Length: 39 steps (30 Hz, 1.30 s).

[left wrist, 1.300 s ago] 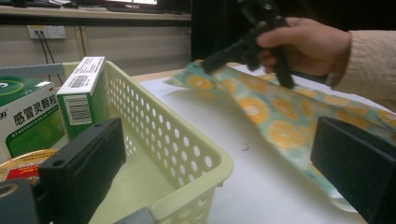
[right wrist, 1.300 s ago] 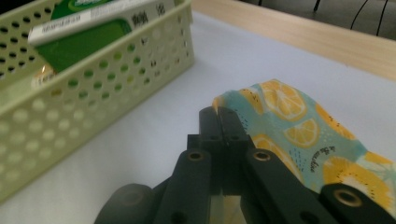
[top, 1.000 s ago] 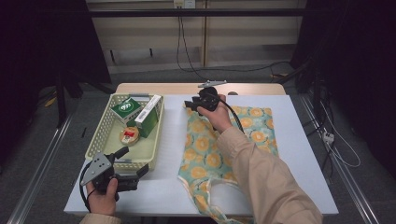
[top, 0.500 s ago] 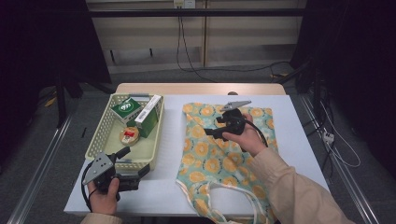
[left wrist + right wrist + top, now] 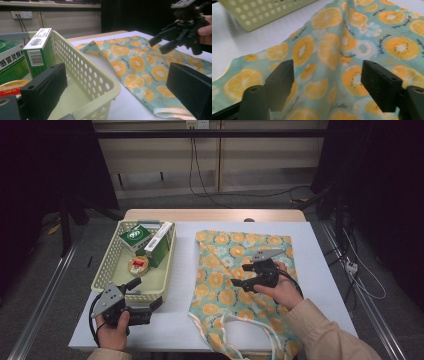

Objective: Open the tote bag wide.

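My white table (image 5: 325, 285) carries the orange-print cloth (image 5: 235, 270), spread mostly flat on its right half with the strapped end bunched at the near edge; one ridge near its left border stands raised, so I judge the smoothing or folding as barely begun. To the left sits the perforated basket (image 5: 112, 265) with its boxes (image 5: 150, 240), apart from the cloth. My right claw (image 5: 248, 276) hovers over the cloth's middle, jaws spread with nothing between them; they have just been opening, then eased in slightly. My left claw (image 5: 145, 295) rests at the basket's near corner, jaws apart, empty.
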{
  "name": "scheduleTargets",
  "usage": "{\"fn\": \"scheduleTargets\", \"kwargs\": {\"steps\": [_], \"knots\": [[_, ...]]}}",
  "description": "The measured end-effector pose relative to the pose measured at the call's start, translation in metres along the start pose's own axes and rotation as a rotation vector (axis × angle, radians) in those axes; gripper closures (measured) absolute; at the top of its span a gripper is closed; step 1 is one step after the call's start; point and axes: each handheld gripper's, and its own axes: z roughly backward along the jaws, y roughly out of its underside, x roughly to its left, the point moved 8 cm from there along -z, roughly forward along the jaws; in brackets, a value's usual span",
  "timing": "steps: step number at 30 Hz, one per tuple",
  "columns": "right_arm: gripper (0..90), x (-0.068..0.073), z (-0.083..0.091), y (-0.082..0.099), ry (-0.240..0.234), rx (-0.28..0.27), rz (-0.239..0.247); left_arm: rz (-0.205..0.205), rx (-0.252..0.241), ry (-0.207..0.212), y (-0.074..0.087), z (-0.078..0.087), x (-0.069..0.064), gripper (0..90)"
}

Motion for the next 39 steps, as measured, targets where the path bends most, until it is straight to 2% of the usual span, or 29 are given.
{"fn": "scheduleTargets", "kwargs": {"steps": [4, 7, 10, 13, 14, 16, 19, 21, 25, 29, 33, 36, 38, 39], "knots": [[38.9, 0.026, 0.007, 0.011, -0.07, -0.009, 0.033, 0.0, 0.004, 0.001, 0.0, -0.002, -0.002, 3.1], [44.7, 0.045, 0.003, 0.023, -0.127, 0.005, 0.061, 0.0, 0.01, 0.002, 0.0, -0.003, -0.003, 3.1], [43.4, 0.061, -0.004, 0.036, -0.179, 0.037, 0.095, -0.002, 0.012, 0.003, 0.0, -0.002, -0.004, 3.1], [37.7, 0.076, -0.01, 0.049, -0.223, 0.056, 0.104, 0.001, 0.012, 0.005, 0.0, -0.002, -0.004, 3.1], [36.3, 0.079, -0.012, 0.053, -0.222, 0.072, 0.114, 0.0, 0.014, 0.004, 0.0, -0.003, -0.005, 3.1], [34.5, 0.081, -0.016, 0.06, -0.201, 0.102, 0.165, 0.001, 0.017, 0.006, 0.0, -0.004, -0.005, 3.1], [37.2, 0.081, -0.017, 0.061, -0.194, 0.088, 0.188, -0.008, 0.021, 0.005, 0.0, -0.004, -0.006, 3.1], [41.6, 0.081, -0.018, 0.062, -0.165, 0.084, 0.224, -0.01, 0.022, 0.005, 0.0, -0.004, -0.006, 3.1], [47.6, 0.082, -0.02, 0.06, -0.139, 0.091, 0.229, -0.013, 0.015, 0.002, -0.001, 0.0, -0.006, 3.1], [59.7, 0.083, -0.021, 0.058, -0.15, 0.092, 0.23, -0.009, 0.01, -0.007, -0.002, 0.002, -0.005, 3.1], [79.1, 0.08, -0.023, 0.056, -0.143, 0.082, 0.206, -0.01, 0.014, -0.008, -0.002, 0.002, -0.006, 3.1], [89.4, 0.079, -0.025, 0.053, -0.132, 0.083, 0.206, -0.015, 0.016, -0.006, -0.002, 0.002, -0.007, 3.1], [90.0, 0.079, -0.028, 0.048, -0.126, 0.074, 0.202, -0.015, 0.017, -0.009, -0.001, 0.002, -0.006, 3.1], [90.0, 0.08, -0.031, 0.045, -0.137, 0.075, 0.185, -0.013, 0.017, -0.011, -0.001, 0.003, -0.006, 3.1]]}}
